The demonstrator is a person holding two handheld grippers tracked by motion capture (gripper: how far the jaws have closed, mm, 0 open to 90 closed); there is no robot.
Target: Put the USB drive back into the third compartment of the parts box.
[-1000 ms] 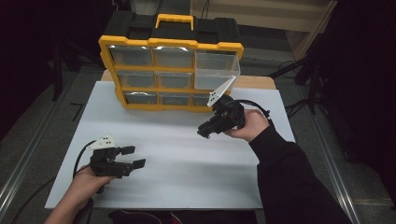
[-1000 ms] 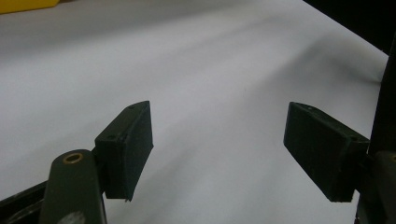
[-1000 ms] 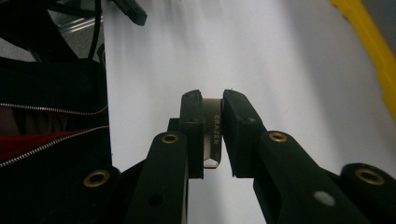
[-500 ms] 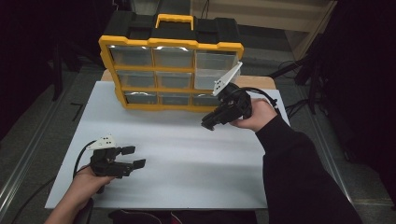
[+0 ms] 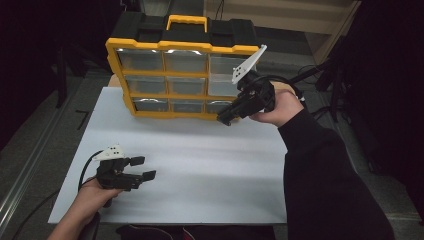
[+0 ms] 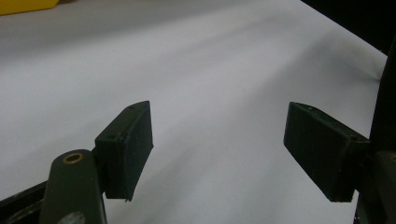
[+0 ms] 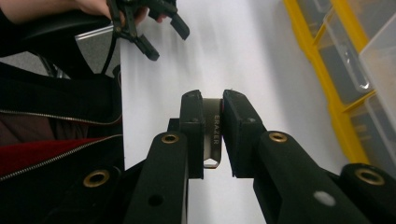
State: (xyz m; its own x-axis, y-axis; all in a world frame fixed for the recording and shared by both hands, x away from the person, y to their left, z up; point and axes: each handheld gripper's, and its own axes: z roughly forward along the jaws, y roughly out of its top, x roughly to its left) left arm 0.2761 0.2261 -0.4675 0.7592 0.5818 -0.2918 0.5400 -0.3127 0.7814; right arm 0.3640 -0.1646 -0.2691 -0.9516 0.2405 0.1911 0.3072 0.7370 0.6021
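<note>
Before yellow organizer [image 5: 182, 76], drawers' contents unclear: right gripper [image 7: 213, 135] fingers clamp eraser [image 7: 214, 135]; left gripper [image 5: 137, 167] fingers wide, empty.

Left gripper view: I see my left gripper [image 6: 217, 140] with both black jaws rising from the bottom edge, set wide apart with nothing between them. The left pad [image 6: 126, 149] is angled, its flat face turned inward; the right pad [image 6: 322, 149] sits near the frame's right side. Below and beyond them lies the white tabletop [image 6: 210, 60], bare and softly shadowed. A sliver of the yellow organizer [image 6: 25, 4] shows at top left. Top right corner is dark.
</note>
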